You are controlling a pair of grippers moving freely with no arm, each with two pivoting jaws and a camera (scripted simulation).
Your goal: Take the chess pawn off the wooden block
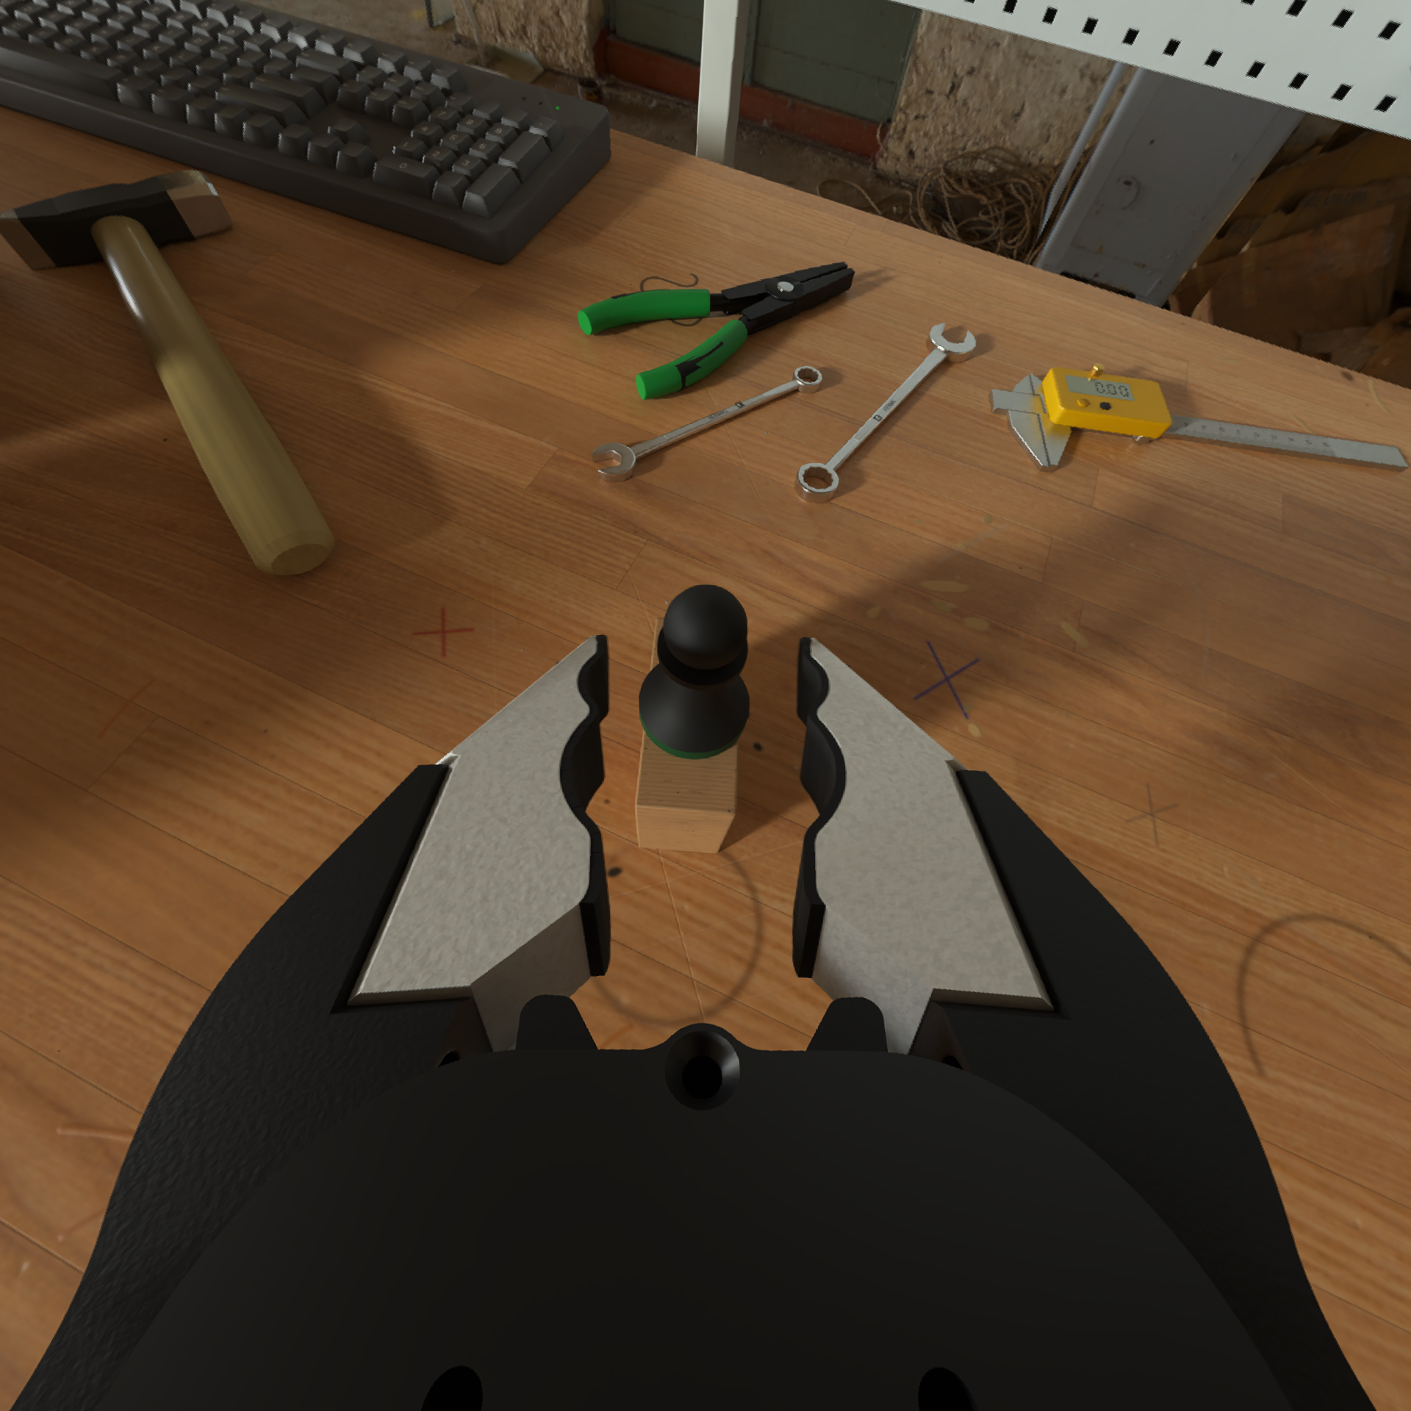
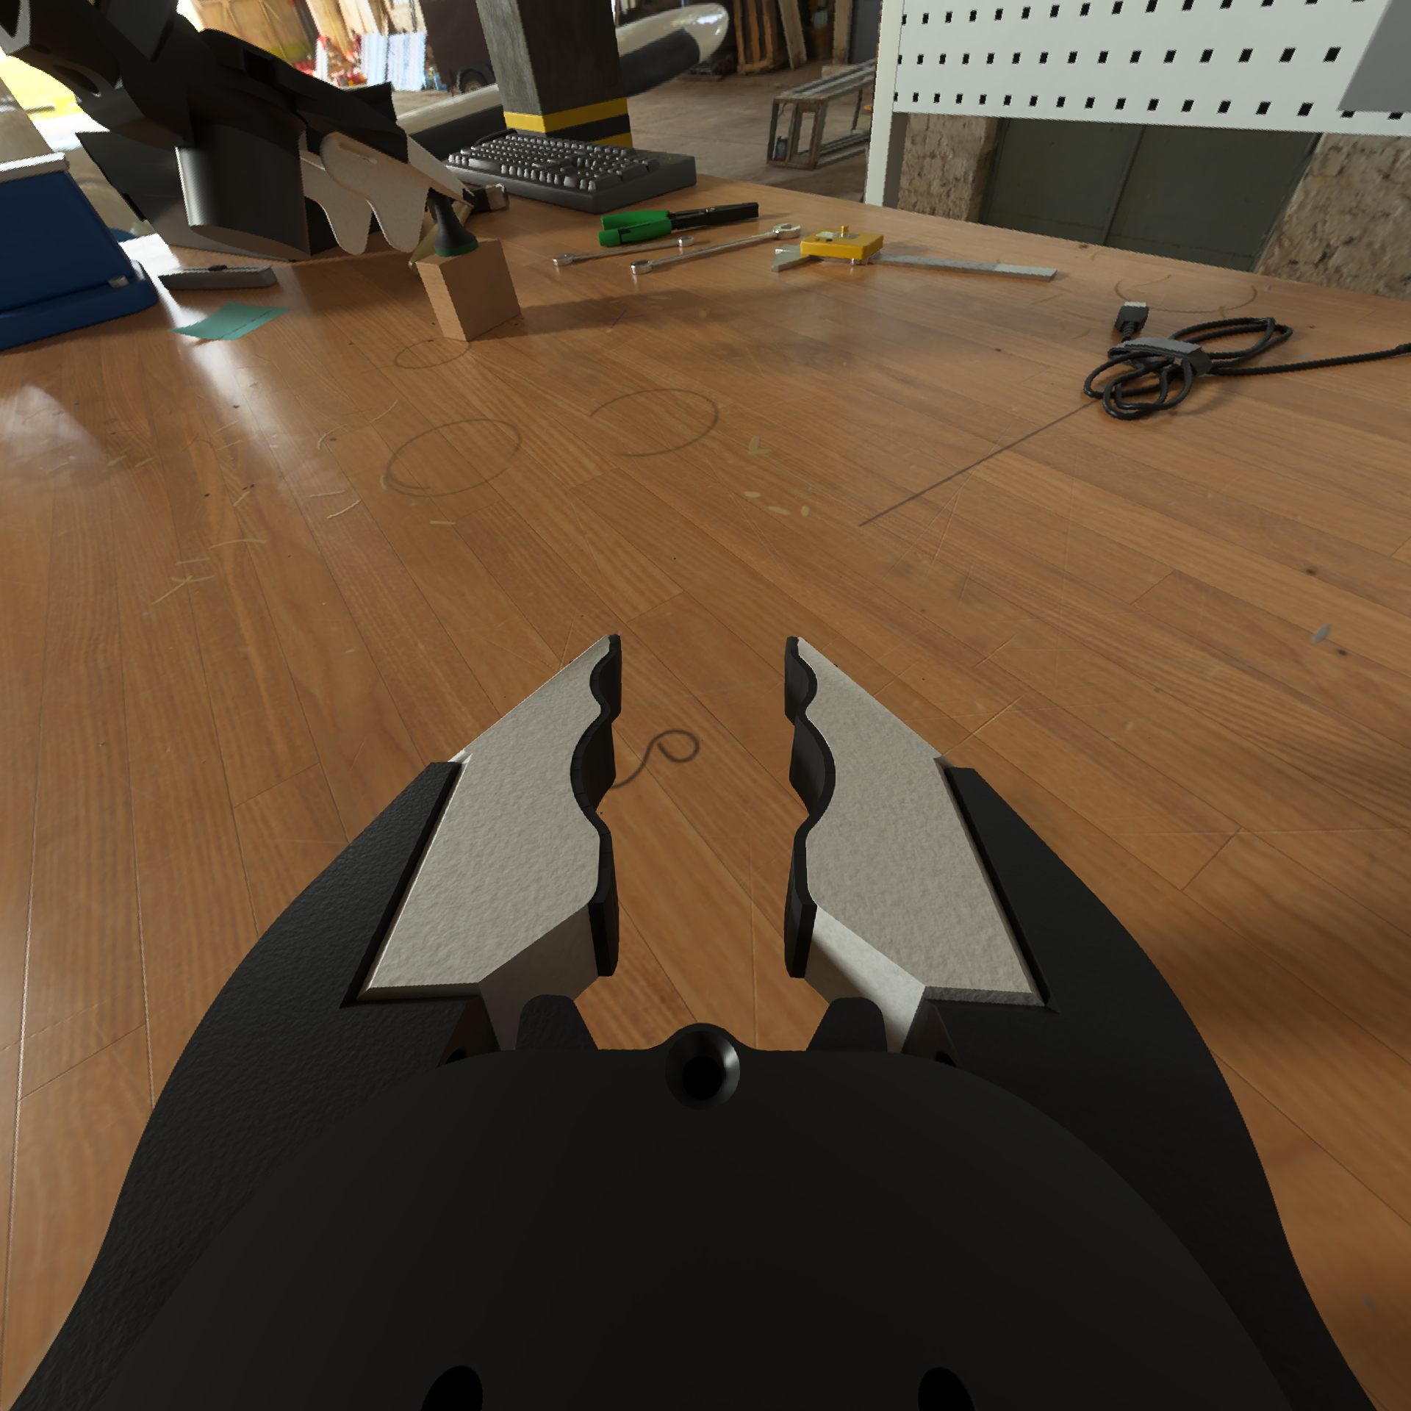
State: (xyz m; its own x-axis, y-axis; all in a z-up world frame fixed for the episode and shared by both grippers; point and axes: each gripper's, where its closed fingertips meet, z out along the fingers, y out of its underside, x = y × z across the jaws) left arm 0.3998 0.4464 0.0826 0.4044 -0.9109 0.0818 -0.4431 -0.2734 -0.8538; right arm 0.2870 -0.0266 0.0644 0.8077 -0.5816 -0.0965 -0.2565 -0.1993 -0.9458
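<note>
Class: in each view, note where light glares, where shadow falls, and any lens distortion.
Left wrist view: broad soft shadows cross the table around the hammer; straight edges bow, wide-angle. Right wrist view: glare on the table's left; the block casts shadow rightward.

Both wrist views: same wooden block (image 1: 685, 802).

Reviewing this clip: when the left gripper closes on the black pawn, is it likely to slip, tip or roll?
The chess pawn looks rigid with a smooth round head, so pads closing there may slip; its narrower neck seems safer. It stands upright on a small wooden block, so a sideways nudge could tip it off. Once down, it would probably roll. The left gripper is open around it.
</note>
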